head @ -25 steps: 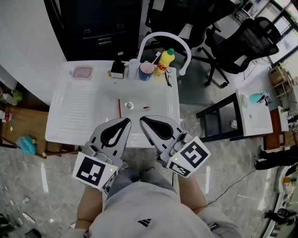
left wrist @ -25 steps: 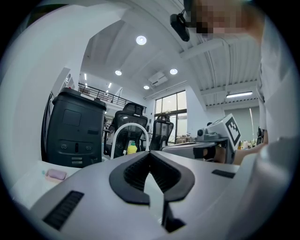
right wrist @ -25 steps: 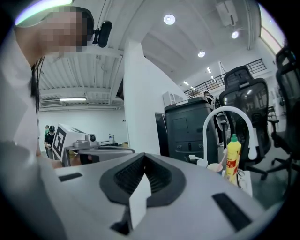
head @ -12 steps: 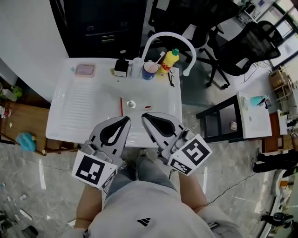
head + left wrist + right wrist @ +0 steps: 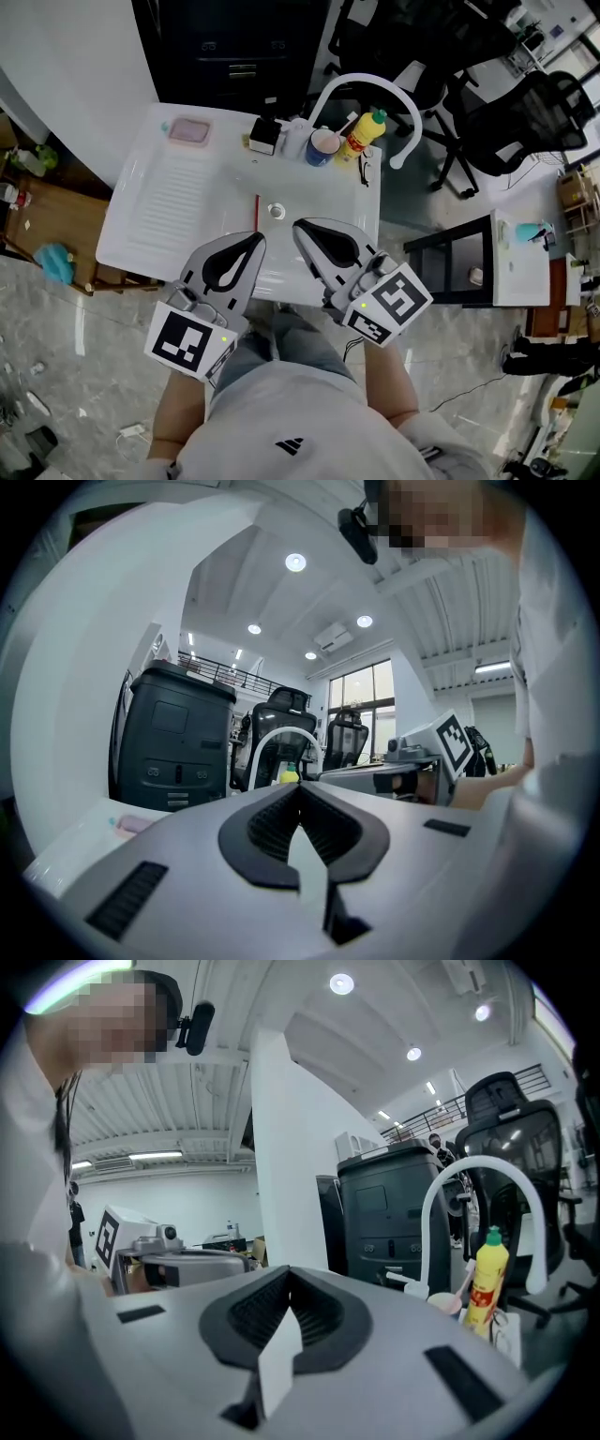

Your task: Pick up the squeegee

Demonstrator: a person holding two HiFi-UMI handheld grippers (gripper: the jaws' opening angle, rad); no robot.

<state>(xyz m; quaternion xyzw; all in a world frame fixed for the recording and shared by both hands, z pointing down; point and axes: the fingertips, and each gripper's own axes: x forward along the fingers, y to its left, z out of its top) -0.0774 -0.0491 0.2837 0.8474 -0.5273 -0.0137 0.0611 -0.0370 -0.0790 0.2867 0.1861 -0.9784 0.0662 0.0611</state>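
My left gripper (image 5: 254, 240) and right gripper (image 5: 302, 229) sit closed, empty. If I do not open them, the jaws could shove the thin red squeegee (image 5: 256, 210) along the sink (image 5: 159, 202).

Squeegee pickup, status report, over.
Left claw and right claw shut, empty. Squeegee flat in sink basin, untouched. Nothing on it.

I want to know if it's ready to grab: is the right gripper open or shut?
Shut. In its own view the right gripper has its two jaw tips meeting, with nothing between them.
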